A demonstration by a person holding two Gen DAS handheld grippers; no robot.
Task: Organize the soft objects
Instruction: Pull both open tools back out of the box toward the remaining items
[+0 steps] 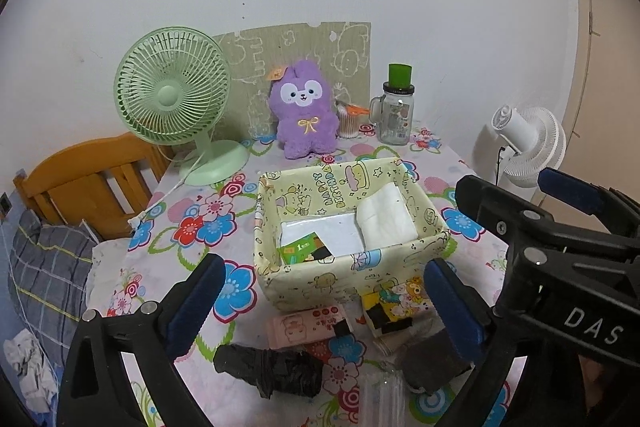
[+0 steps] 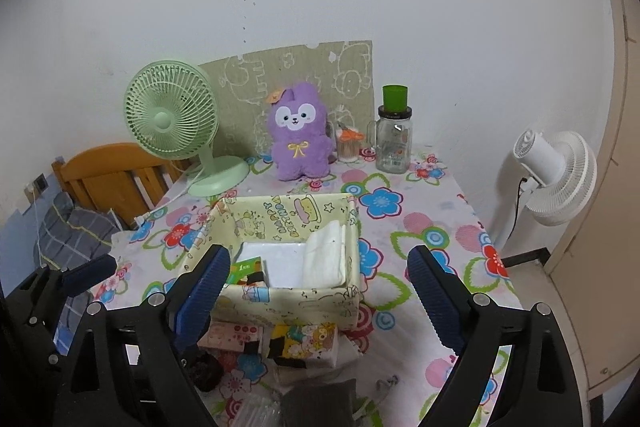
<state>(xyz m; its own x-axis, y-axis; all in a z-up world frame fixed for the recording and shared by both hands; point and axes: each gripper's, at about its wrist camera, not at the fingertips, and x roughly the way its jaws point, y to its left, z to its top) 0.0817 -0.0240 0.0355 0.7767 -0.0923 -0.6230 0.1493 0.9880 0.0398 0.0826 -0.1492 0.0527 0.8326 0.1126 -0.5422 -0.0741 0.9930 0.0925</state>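
A yellow fabric storage box (image 1: 276,239) (image 2: 348,307) stands mid-table. It holds a folded white cloth (image 1: 386,217) (image 2: 326,259), a flat white packet and a green card. In front of it lie a pink tissue pack (image 1: 310,323) (image 2: 232,335), a yellow cartoon tissue pack (image 1: 396,303) (image 2: 304,339), a rolled black bag (image 1: 272,367) and a dark grey cloth (image 1: 432,359) (image 2: 320,403). A purple plush toy (image 1: 306,115) (image 2: 300,137) sits at the back. My left gripper (image 1: 324,311) is open above the packs. My right gripper (image 2: 320,299) is open over the box's near wall.
A green desk fan (image 1: 172,99) (image 2: 172,119) stands back left with its cord on the floral tablecloth (image 1: 192,227). A glass jar with green lid (image 1: 396,111) (image 2: 394,139) and a cotton-swab cup stand back right. A white fan (image 2: 556,175) stands past the right edge. A wooden bed lies left.
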